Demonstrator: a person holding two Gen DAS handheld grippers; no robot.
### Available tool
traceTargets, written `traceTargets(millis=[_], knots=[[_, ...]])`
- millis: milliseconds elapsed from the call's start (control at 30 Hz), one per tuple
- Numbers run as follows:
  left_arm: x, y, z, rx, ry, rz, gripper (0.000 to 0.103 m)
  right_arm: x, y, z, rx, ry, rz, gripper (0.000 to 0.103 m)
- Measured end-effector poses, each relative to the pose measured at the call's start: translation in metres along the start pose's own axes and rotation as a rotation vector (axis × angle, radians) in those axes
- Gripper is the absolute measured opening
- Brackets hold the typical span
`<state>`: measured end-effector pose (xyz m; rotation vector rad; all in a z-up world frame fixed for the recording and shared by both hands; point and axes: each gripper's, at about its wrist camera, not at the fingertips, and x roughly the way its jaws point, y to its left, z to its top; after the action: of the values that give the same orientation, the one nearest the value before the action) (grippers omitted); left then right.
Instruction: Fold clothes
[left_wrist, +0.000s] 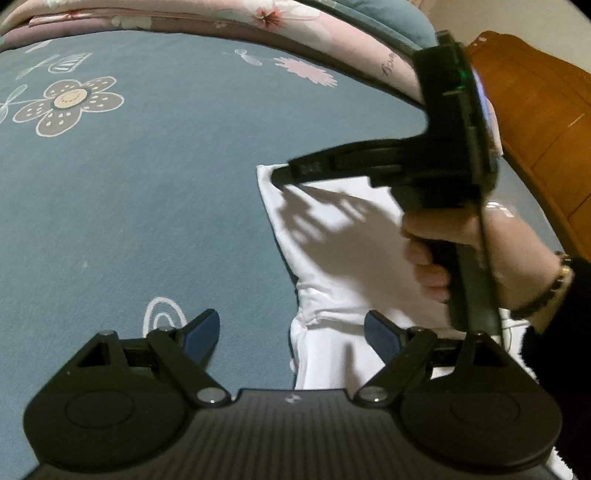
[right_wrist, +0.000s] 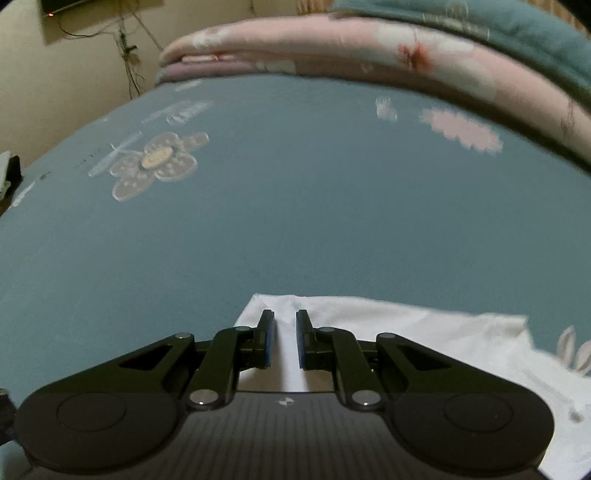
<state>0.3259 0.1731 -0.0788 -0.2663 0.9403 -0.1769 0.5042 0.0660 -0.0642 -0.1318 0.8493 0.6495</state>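
Observation:
A white garment lies folded on the blue floral bedsheet, with its far corner toward the pillows. My left gripper is wide open just above the garment's near left edge, and nothing sits between its blue pads. A hand holds my right gripper, whose tips hover at the garment's far left corner. In the right wrist view the right gripper has its fingers a narrow gap apart over the white garment, with only flat cloth showing below the gap.
Pink floral bedding and a teal blanket are piled along the far side of the bed. A wooden headboard stands at the right. A person's dark sleeve and beaded bracelet are at the right edge.

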Motion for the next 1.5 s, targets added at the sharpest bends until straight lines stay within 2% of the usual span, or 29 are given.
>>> traceTargets(millis=[167,333,400,433,533,567,633,800,867,933,1100,1167,1233,1267,1367,1433,1500], knots=[[-0.004,0.003,0.001,-0.019,-0.012,-0.008,0.085,-0.015,-0.008,0.002,0.032,-0.037,0.023,0.016],[-0.01,0.0,0.001,-0.013,-0.031,-0.056,0.085,-0.072,-0.018,-0.008,-0.016,-0.04,-0.014,0.024],[-0.011,-0.003,0.001,-0.013,-0.045,-0.112,0.086,-0.103,-0.027,-0.018,-0.025,-0.034,-0.033,0.029],[-0.011,-0.005,0.002,-0.017,-0.053,-0.155,0.089,-0.119,-0.033,-0.025,-0.011,-0.028,-0.04,0.034],[-0.008,-0.001,0.005,-0.079,-0.071,-0.285,0.092,-0.166,-0.052,-0.049,0.052,-0.018,-0.061,0.037],[-0.007,0.001,0.006,-0.109,-0.08,-0.307,0.092,-0.18,-0.058,-0.058,0.083,-0.022,-0.069,0.037],[-0.006,0.004,0.008,-0.152,-0.096,-0.342,0.092,-0.207,-0.07,-0.08,0.154,-0.036,-0.072,0.046],[0.003,0.002,0.012,-0.209,-0.119,-0.42,0.092,-0.24,-0.086,-0.146,0.247,-0.095,-0.112,0.048],[0.012,-0.007,0.013,-0.206,-0.108,-0.408,0.092,-0.242,-0.092,-0.165,0.294,-0.119,-0.11,0.049],[0.022,-0.017,0.013,-0.171,-0.077,-0.341,0.092,-0.241,-0.101,-0.182,0.36,-0.149,-0.097,0.051],[0.029,-0.021,0.009,-0.133,-0.068,0.037,0.091,-0.237,-0.114,-0.205,0.436,-0.219,-0.048,0.052],[0.025,-0.014,0.008,-0.158,-0.072,0.055,0.091,-0.238,-0.117,-0.215,0.44,-0.229,-0.045,0.054],[0.011,-0.014,0.009,-0.201,-0.134,-0.015,0.092,-0.241,-0.123,-0.224,0.457,-0.238,-0.039,0.055],[0.007,-0.02,0.009,-0.19,-0.159,-0.056,0.092,-0.243,-0.125,-0.228,0.465,-0.243,-0.035,0.055],[0.006,-0.043,0.004,-0.121,-0.169,-0.172,0.092,-0.254,-0.13,-0.23,0.478,-0.266,-0.04,0.058],[0.017,-0.051,0.001,-0.096,-0.125,-0.169,0.092,-0.26,-0.129,-0.231,0.465,-0.283,-0.037,0.06],[0.022,-0.052,-0.001,-0.089,-0.104,-0.11,0.092,-0.263,-0.129,-0.233,0.462,-0.286,-0.039,0.061]])
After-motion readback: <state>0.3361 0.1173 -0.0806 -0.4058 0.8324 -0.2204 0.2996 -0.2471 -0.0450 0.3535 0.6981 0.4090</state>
